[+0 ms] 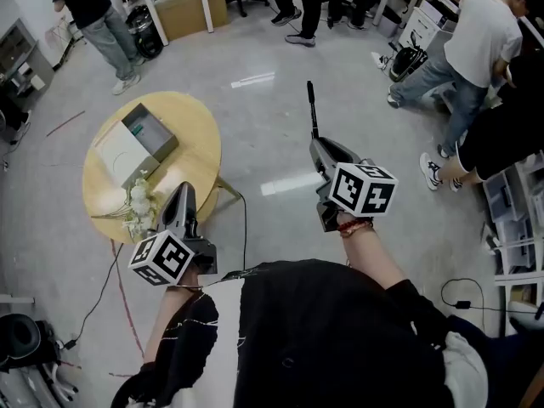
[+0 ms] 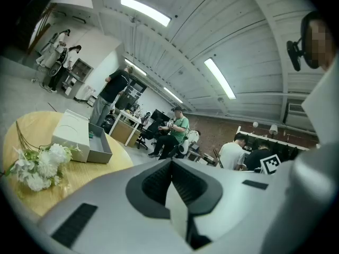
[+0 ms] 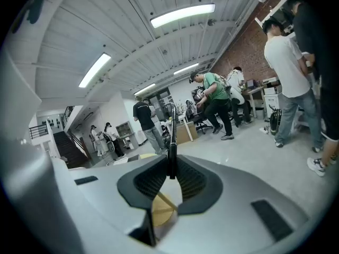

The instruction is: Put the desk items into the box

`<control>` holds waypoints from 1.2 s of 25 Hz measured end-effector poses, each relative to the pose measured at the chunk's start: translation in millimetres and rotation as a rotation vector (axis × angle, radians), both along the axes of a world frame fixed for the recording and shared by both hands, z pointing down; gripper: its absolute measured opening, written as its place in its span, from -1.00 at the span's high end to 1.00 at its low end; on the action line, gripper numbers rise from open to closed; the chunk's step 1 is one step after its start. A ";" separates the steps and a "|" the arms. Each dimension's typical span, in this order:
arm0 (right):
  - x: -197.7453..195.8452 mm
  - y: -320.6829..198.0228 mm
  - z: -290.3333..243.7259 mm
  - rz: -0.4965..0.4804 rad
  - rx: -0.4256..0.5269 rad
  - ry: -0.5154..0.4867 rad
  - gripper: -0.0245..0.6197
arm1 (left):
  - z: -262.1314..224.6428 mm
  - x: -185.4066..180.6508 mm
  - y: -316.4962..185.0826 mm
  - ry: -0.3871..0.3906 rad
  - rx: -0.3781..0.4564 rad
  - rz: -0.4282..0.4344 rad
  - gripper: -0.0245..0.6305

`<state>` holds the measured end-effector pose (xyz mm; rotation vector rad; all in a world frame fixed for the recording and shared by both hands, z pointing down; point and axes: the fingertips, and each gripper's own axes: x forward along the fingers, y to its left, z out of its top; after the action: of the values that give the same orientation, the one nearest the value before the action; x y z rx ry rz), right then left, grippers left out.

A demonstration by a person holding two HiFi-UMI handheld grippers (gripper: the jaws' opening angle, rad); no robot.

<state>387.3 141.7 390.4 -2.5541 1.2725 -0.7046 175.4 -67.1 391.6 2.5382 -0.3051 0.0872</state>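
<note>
On a round yellow table (image 1: 194, 126) at the left stands an open box (image 1: 136, 143), white outside and grey inside, with a bunch of white flowers (image 1: 138, 204) in front of it. The left gripper view also shows the box (image 2: 79, 136) and the flowers (image 2: 39, 165). My left gripper (image 1: 183, 195) hangs at the table's near edge, and in its own view the left gripper (image 2: 170, 162) is shut with nothing visible in it. My right gripper (image 1: 316, 147) is over the bare floor right of the table. It is shut on a thin black pen (image 1: 311, 109), which stands straight out of the jaws (image 3: 172, 136).
A black cable (image 1: 245, 219) runs over the grey floor by the table's leg. Several people stand or sit around the room, one in a white shirt (image 1: 480, 41) at the right. White shelving (image 1: 514, 219) is at the right edge, and desks line the far wall.
</note>
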 end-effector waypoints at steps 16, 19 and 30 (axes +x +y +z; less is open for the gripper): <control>7.3 -5.9 30.1 -0.050 -0.015 -0.064 0.73 | 8.0 34.1 5.6 -0.048 0.028 0.024 0.89; 15.2 -8.5 38.3 -0.035 -0.026 -0.079 0.73 | 15.3 38.6 -3.5 -0.057 0.016 0.021 0.89; 59.0 -85.8 43.9 -0.116 -0.063 -0.099 0.73 | 17.3 89.5 -63.3 -0.033 -0.034 -0.034 0.89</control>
<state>446.3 55.9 434.2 -2.4748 1.3960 -0.8966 264.9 -130.4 408.9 2.4994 -0.3569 0.1208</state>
